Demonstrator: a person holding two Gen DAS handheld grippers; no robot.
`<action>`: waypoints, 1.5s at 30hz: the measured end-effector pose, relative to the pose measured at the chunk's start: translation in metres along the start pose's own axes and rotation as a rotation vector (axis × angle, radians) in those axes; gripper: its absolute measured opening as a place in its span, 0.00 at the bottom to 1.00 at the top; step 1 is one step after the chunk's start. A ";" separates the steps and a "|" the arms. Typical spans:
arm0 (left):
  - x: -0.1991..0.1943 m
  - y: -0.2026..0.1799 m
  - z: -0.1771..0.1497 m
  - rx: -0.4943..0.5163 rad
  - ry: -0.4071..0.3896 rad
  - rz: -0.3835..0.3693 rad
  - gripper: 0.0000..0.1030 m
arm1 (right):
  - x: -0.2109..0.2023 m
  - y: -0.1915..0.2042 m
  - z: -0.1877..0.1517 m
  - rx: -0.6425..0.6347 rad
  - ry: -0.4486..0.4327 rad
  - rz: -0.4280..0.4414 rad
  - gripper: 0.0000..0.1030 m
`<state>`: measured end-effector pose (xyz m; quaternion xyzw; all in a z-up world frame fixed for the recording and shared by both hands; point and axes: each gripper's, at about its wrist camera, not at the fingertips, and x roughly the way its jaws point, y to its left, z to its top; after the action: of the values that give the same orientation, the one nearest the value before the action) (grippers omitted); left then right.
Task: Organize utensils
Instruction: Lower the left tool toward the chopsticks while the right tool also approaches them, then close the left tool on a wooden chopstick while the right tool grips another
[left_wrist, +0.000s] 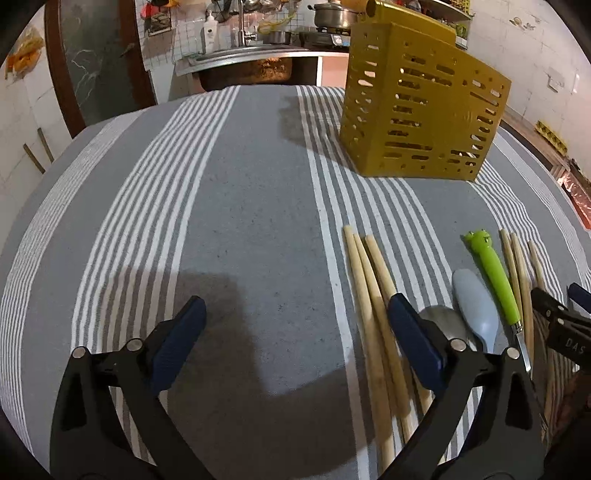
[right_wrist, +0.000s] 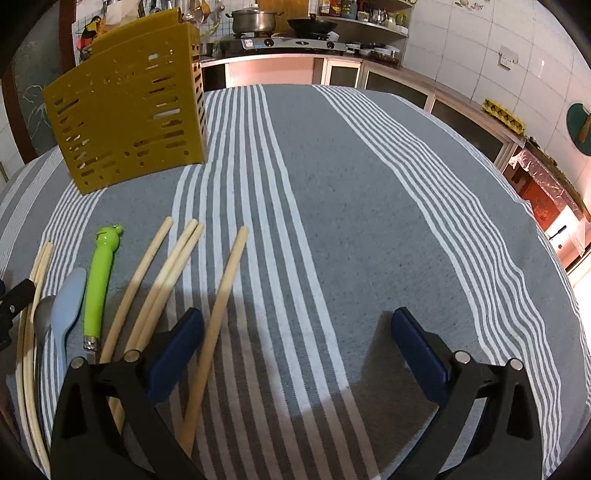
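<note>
A yellow perforated utensil holder (left_wrist: 424, 114) (right_wrist: 129, 125) stands upright on the striped cloth at the far side. Near me lie several bamboo chopsticks (left_wrist: 373, 295) (right_wrist: 162, 273), a green-handled knife (left_wrist: 496, 273) (right_wrist: 98, 280), a pale blue spoon (left_wrist: 476, 306) (right_wrist: 66, 310) and a metal spoon (left_wrist: 443, 325) (right_wrist: 43, 314). My left gripper (left_wrist: 295, 317) is open over bare cloth, its right finger above the chopsticks. My right gripper (right_wrist: 295, 328) (left_wrist: 565, 306) is open, its left finger over a chopstick; it holds nothing.
The table carries a grey cloth with white stripes (left_wrist: 240, 221) (right_wrist: 351, 184). A kitchen counter with a sink (left_wrist: 251, 55) and a stove with a pot (right_wrist: 258, 22) lie beyond the far edge. Cabinets (right_wrist: 461, 107) run along the right wall.
</note>
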<state>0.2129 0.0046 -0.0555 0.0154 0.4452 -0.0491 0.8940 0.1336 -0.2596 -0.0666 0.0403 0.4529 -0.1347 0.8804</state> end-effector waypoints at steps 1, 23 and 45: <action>0.000 0.001 0.000 -0.001 -0.001 -0.001 0.91 | 0.000 -0.001 0.000 0.005 0.004 0.003 0.96; -0.003 -0.002 -0.010 0.038 0.002 0.044 0.86 | 0.000 -0.002 -0.004 0.014 -0.013 0.011 0.96; 0.012 -0.012 0.024 -0.051 0.112 -0.034 0.06 | -0.012 0.023 0.012 0.047 -0.006 0.076 0.16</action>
<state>0.2378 -0.0099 -0.0500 -0.0123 0.4959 -0.0520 0.8667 0.1424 -0.2370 -0.0508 0.0781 0.4452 -0.1117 0.8850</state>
